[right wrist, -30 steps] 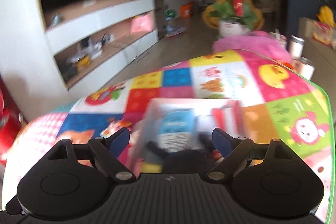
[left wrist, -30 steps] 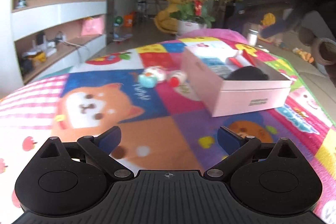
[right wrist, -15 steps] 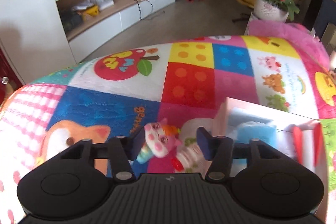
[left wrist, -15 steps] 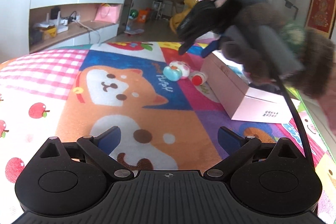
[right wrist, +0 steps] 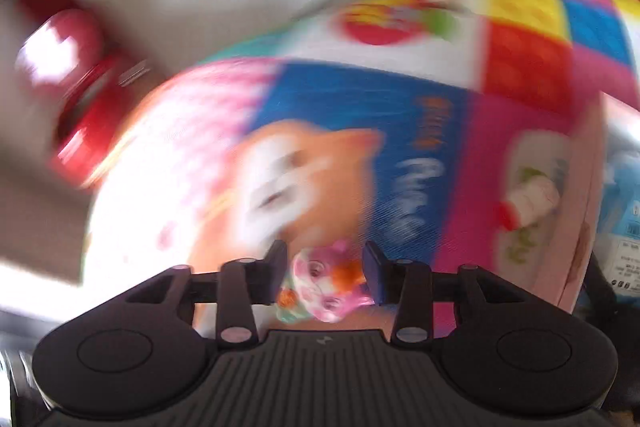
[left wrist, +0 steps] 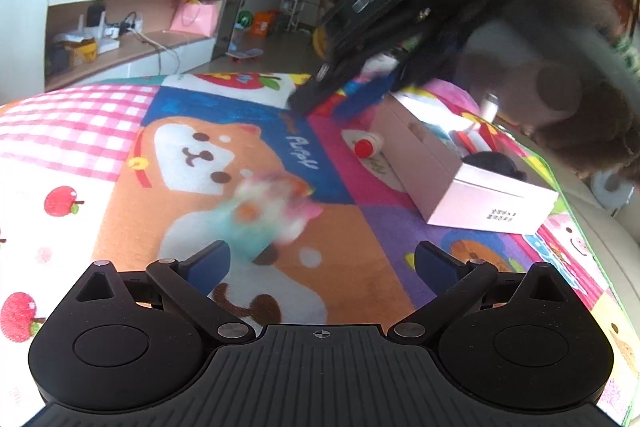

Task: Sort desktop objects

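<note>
- The right gripper (right wrist: 326,275) has just been closing; its pads now pinch the toy (right wrist: 324,287), a small pink-and-white figure with a teal base.
- It holds the toy above the mat (left wrist: 120,131), over the orange dog print, left of the box (left wrist: 460,187).
- The left gripper (left wrist: 322,259) is spread wide with nothing between its fingers, low over the near mat.
- In the left view, a blurred shape (left wrist: 264,215) in teal, pink and white shows just beyond its left finger; I cannot tell what it is.
- The bottle (left wrist: 366,147), red-capped, lies on the mat just left of the box.
- The box is open and holds several items.
</note>
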Action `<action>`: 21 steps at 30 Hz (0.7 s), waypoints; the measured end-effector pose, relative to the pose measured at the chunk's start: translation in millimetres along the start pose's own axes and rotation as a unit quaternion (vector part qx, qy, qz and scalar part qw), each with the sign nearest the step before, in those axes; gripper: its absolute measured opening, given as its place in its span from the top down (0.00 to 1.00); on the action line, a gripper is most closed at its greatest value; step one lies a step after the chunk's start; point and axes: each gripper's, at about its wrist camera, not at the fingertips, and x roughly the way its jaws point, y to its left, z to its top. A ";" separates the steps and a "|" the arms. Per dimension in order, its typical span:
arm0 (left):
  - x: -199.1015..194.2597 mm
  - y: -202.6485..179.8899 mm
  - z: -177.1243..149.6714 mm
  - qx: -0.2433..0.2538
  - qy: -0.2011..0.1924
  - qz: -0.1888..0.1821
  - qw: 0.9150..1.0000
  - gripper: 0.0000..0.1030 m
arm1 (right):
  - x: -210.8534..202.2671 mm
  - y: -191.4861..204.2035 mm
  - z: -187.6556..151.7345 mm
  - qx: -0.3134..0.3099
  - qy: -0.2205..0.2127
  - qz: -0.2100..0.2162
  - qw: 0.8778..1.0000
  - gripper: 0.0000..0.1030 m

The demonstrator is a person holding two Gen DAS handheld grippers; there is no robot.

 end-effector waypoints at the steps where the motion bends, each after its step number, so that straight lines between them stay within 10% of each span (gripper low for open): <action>1: -0.1 -1.0 -0.5 0.002 0.000 -0.002 1.000 0.02 | -9.2 3.4 0.8 -0.019 -0.021 -0.035 0.999 0.56; 8: -1.1 -2.1 -2.7 0.004 -0.005 0.003 1.000 0.01 | 35.2 -62.9 23.8 0.074 0.006 -0.196 0.978 0.58; 21: 1.7 2.8 -1.9 -0.012 0.002 -0.001 1.000 0.01 | 66.1 -53.6 11.8 0.030 0.040 -0.256 0.965 0.56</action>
